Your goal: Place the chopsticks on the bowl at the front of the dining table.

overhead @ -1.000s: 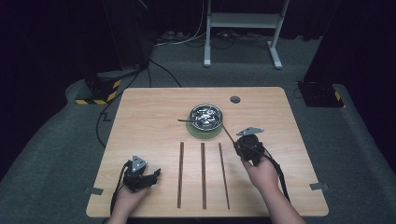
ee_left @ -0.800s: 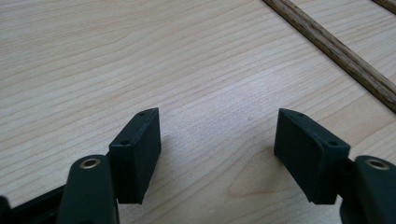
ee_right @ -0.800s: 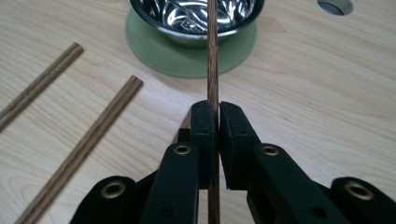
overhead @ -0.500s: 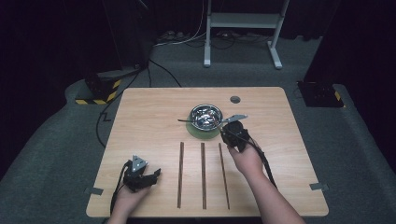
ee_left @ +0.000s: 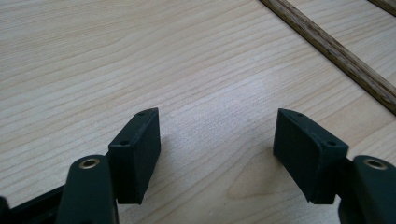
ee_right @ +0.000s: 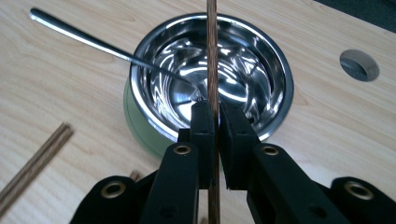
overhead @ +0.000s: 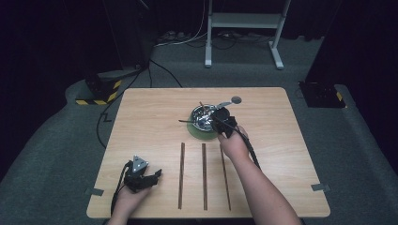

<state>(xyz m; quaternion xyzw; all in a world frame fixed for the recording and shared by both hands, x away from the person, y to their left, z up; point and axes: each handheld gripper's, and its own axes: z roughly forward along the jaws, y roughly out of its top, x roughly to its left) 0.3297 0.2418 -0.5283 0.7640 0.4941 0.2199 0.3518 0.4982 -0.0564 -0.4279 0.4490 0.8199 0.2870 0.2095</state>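
**Over the steel bowl: one chopstick carried in, three left on the table**

Above the steel bowl, the right gripper has its jaws pinched narrow on a wooden chopstick, which stands upright between the pads and crosses the bowl's mouth in the right gripper view. From the high view the right gripper sits at the bowl's near-right rim.

Inside the bowl a slim metal utensil already leans, its handle sticking out past the far-left rim. By my reading the held stick is about to be dropped in, so that step is not yet done. Three more chopsticks lie in a parallel row on the near side of the bowl, untouched.

The bowl is round, polished and mirror-bright, and rests on a flat, dull green coaster. The chopsticks are dark, grainy, straight-sided wood. The table is pale, smooth board with a small round hole beyond the bowl on its right.

Well to the near-left of the bowl, the left gripper rests with jaws wide apart over bare wood, holding nothing.
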